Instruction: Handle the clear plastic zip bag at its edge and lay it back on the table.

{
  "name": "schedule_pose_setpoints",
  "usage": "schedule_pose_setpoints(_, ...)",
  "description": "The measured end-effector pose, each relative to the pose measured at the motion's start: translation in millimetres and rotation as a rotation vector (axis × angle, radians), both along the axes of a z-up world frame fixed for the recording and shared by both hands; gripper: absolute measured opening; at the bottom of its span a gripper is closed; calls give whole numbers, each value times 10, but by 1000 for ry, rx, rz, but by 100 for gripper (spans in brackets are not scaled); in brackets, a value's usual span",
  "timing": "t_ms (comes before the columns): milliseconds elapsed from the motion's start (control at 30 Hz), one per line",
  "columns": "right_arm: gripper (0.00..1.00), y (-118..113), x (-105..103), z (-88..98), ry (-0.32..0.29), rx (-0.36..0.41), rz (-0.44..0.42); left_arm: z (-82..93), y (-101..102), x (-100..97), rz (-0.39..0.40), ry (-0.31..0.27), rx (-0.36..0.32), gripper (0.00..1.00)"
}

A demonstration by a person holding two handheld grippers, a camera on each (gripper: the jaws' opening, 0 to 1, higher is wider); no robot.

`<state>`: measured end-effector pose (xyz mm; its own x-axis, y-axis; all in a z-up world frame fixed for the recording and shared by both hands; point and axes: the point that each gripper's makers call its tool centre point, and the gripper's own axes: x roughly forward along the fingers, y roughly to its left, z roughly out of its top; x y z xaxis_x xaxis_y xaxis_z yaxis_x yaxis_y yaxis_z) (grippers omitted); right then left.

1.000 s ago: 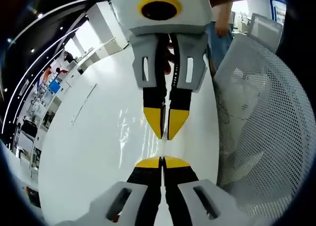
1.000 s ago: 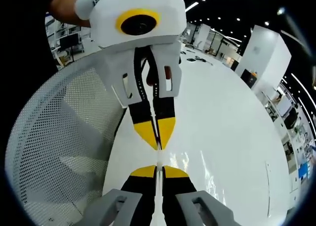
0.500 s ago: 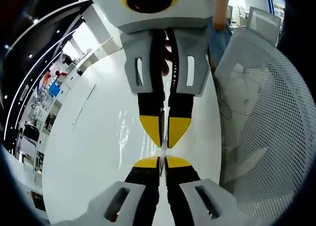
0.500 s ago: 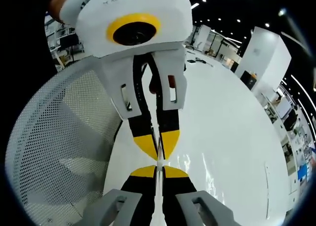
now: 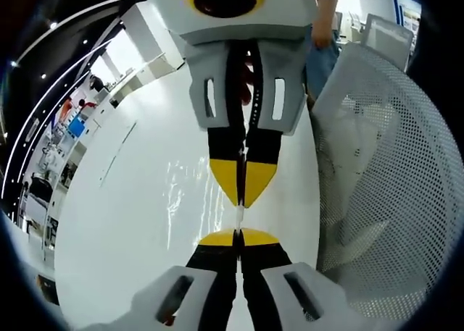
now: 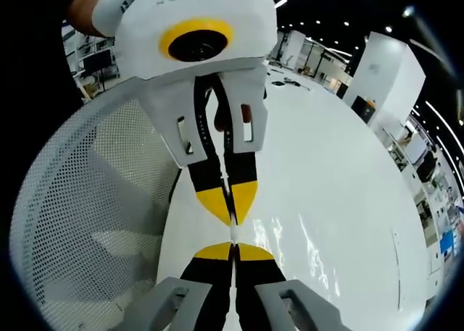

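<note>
A thin edge of clear plastic zip bag point(image 6: 232, 233) is pinched between the closed yellow-tipped right gripper point(image 6: 233, 248) and the facing closed left gripper point(image 6: 230, 214), above a glossy white table point(image 6: 341, 193) beside a white perforated mesh basket point(image 6: 80, 222).

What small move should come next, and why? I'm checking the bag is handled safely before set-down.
Probably lower both grippers together toward the table. The left gripper and right gripper face tip to tip, both shut on the clear zip bag, with only a short strip showing between them. The white table lies close beneath, beside a mesh basket.
</note>
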<state>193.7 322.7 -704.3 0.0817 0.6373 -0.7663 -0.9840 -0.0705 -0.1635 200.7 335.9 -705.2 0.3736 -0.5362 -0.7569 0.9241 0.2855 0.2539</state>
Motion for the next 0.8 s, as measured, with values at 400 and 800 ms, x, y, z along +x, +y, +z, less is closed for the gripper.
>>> schedule_pose_setpoints(400,2,12,-28,-44,-37,-10,45,-3,-24,-7,-16,-9,28,0)
schedule_pose_setpoints(800,1,200,-56,-11,-46,8,59,-16,-52,-19,-16,0,24,0)
